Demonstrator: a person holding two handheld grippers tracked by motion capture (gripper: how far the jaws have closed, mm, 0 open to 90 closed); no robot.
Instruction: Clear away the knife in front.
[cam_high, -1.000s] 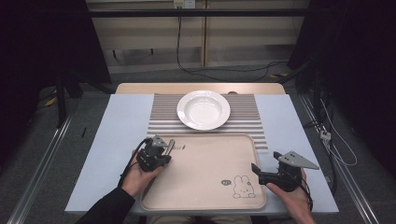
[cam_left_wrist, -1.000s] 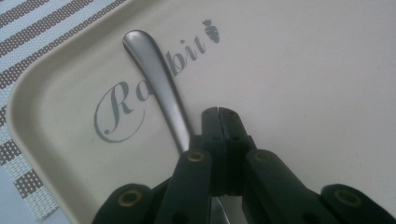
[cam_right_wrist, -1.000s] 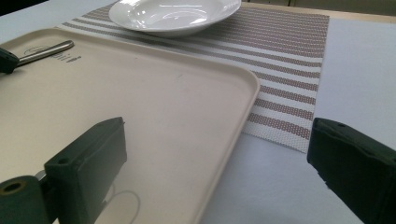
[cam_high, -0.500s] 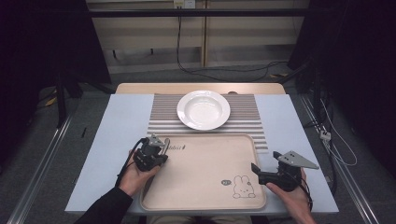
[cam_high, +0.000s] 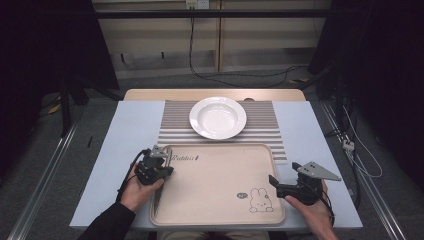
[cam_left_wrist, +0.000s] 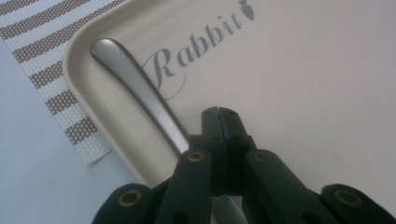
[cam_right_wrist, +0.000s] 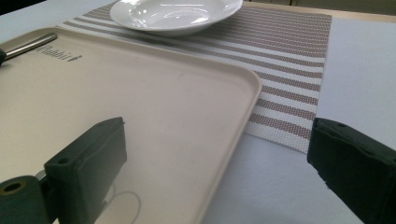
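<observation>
A white plate (cam_high: 218, 117) stands on a striped placemat (cam_high: 260, 131) at the far middle of the desk (cam_high: 125, 135), just beyond the tray's far rim. The desk top is pale blue-grey, with a wooden strip (cam_high: 150, 94) along its far edge. Cables (cam_high: 225, 77) trail across the floor (cam_high: 50, 145) behind it.

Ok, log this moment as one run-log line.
left gripper: shut, over utensil handle | right gripper: open, at tray right edge | plate: on striped mat
</observation>
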